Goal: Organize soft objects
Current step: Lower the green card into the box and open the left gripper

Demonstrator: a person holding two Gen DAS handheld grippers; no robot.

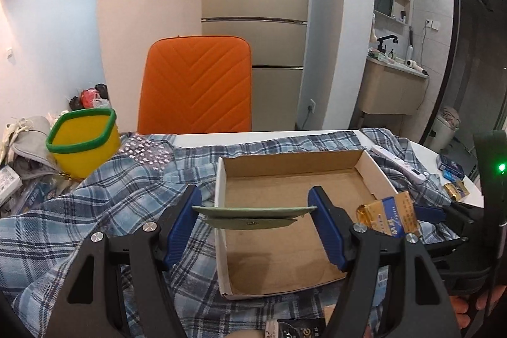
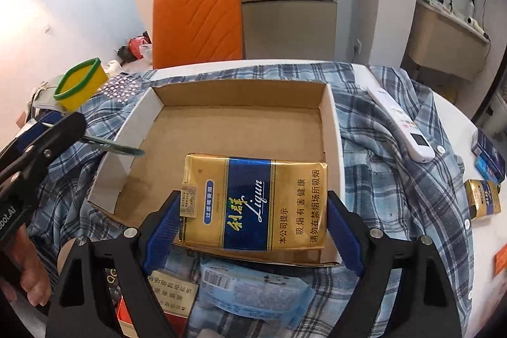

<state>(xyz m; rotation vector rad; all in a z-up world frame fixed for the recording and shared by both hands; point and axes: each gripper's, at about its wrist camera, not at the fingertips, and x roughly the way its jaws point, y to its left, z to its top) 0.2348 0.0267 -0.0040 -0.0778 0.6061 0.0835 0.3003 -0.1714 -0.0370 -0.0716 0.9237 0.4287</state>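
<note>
Cardboard box [image 2: 332, 122] before us on plaid shirt [image 1: 95, 211], our left gripper [image 1: 253, 213] fingers clamped on flat green pouch [image 1: 250, 216], long axis crosswise, our right gripper [image 2: 253, 208] fingers clamped on gold cigarette pack [image 2: 256, 198], lying flat over box, top pointing left.

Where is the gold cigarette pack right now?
The gold cigarette pack is held between the right gripper fingers, over the near edge of the open cardboard box. In the left wrist view it shows at the box's right side.
</note>
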